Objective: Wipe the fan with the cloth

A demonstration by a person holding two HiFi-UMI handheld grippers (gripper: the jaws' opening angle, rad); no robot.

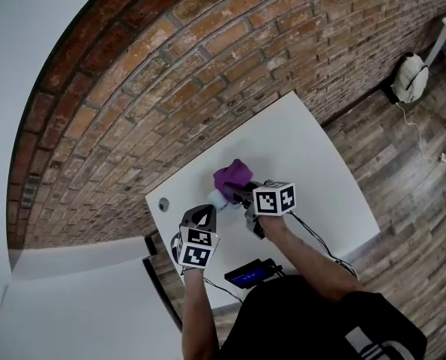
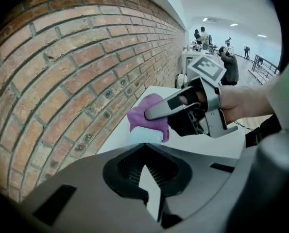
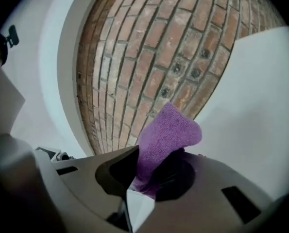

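Note:
A small pale blue fan [image 1: 217, 199] sits near the middle of the white table [image 1: 312, 163], mostly draped by a purple cloth [image 1: 232, 176]. My left gripper [image 1: 210, 212] points steeply down from the near side, jaws closed, with the fan's [image 2: 146, 136] near edge pinched at their tips [image 2: 145, 144]. My right gripper [image 1: 239, 193] comes in level from the right and is shut on the cloth [image 3: 166, 135], which bunches out of its jaws [image 3: 149, 178]. In the left gripper view the right gripper [image 2: 153, 112] presses the cloth [image 2: 146, 113] onto the fan's top. Most of the fan is hidden.
A brick wall [image 1: 208, 58] runs along the table's far edge. A round cable hole [image 1: 163, 205] lies at the table's left. A black device with a blue screen [image 1: 249, 274] and cables lie at the near edge. A white bag [image 1: 410, 77] lies on the wooden floor.

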